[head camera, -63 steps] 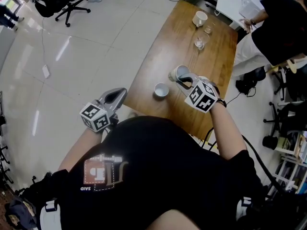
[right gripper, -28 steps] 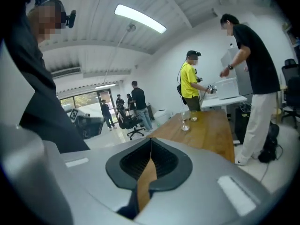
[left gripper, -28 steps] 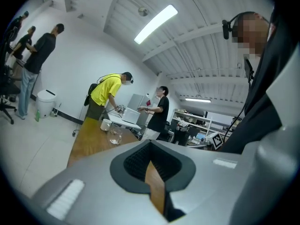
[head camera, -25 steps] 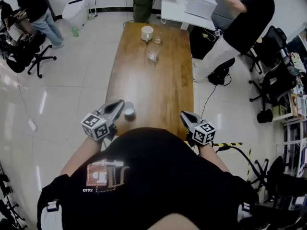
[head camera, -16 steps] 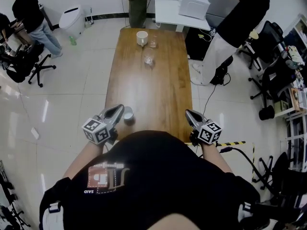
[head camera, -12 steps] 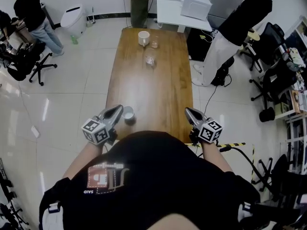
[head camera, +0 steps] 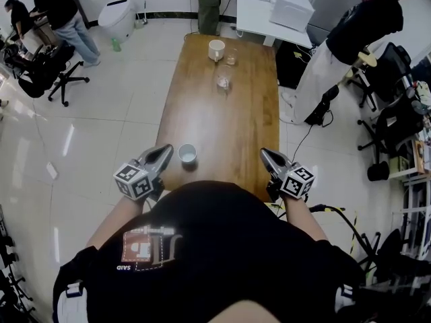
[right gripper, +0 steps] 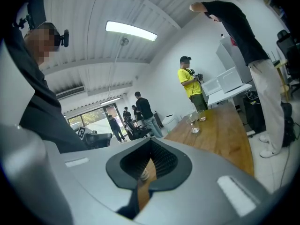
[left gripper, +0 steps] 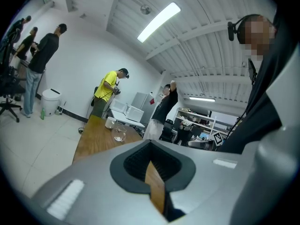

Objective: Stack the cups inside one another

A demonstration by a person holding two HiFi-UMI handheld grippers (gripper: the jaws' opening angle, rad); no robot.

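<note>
An open office with a pale tiled floor, and a long wooden table (head camera: 222, 126) running away from the person who wears the camera; other people stand around its far end.

At the left, the left gripper (head camera: 163, 153) hovers over the table's near left corner. Its jaws are pressed together with nothing between them.

Just right of those jaw tips, near but apparently not touching, a small white cup (head camera: 188, 154) stands on the table. It is upright, its mouth pointing at the ceiling and its long axis vertical. Whether another cup already nests inside it cannot be told from above.

Well to the right of the cup, the right gripper (head camera: 267, 156) hangs at the near right edge. Its jaws are also closed and empty.

Far ahead of both jaws, a white mug (head camera: 216, 48) and two glasses (head camera: 223, 82) sit at the table's far end.

Neither gripper is working on a cup, so this looks like a pause between steps, or the finish. If another cup is to be added, a jaw must open and reach far forward.
</note>
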